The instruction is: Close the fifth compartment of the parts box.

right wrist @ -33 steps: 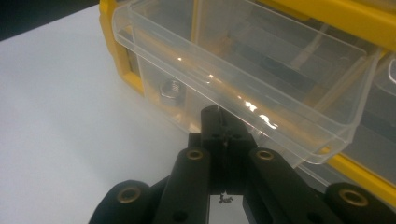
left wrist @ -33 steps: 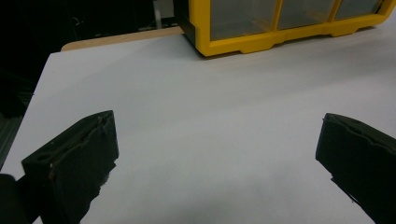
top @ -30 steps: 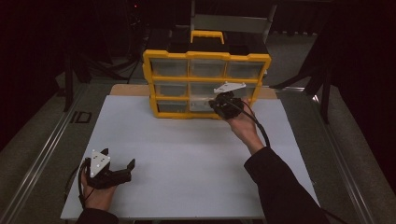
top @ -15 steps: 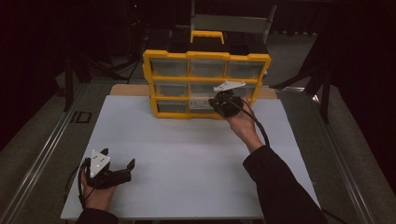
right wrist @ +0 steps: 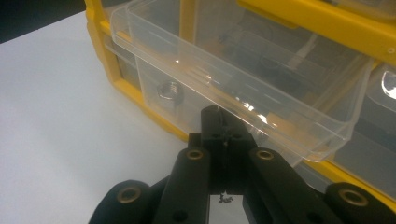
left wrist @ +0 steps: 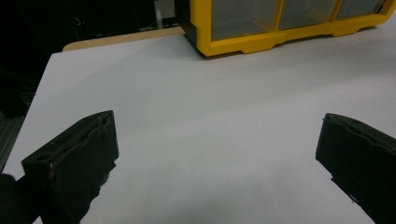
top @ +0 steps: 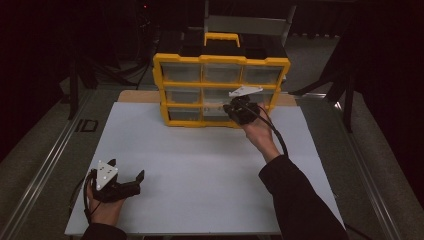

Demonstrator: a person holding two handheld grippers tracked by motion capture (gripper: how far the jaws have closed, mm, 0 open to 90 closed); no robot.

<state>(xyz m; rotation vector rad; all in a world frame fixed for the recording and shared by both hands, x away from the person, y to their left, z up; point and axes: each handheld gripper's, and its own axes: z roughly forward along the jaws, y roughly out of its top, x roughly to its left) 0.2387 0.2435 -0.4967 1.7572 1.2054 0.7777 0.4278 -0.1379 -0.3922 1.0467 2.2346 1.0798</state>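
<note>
A yellow organiser cabinet (top: 221, 62) with rows of clear drawers stands at the back of the white board (top: 200, 165). One clear drawer (right wrist: 233, 79) in its middle column is slid part-way out. My right gripper (top: 235, 107) is at that drawer's front; in the right gripper view its jaws (right wrist: 218, 122) are shut together on the drawer's front lip. A metal nut (right wrist: 169, 92) lies in the compartment lower left of that drawer. My left gripper (top: 125, 181) rests at the board's front left, open, with nothing between its jaws (left wrist: 217, 135).
The cabinet's black top and yellow carry handle (top: 221, 39) sit behind the drawers. A wide stretch of white board lies between the two hands. Metal rails (top: 55, 155) run along the table's left side, and dark stands surround the table.
</note>
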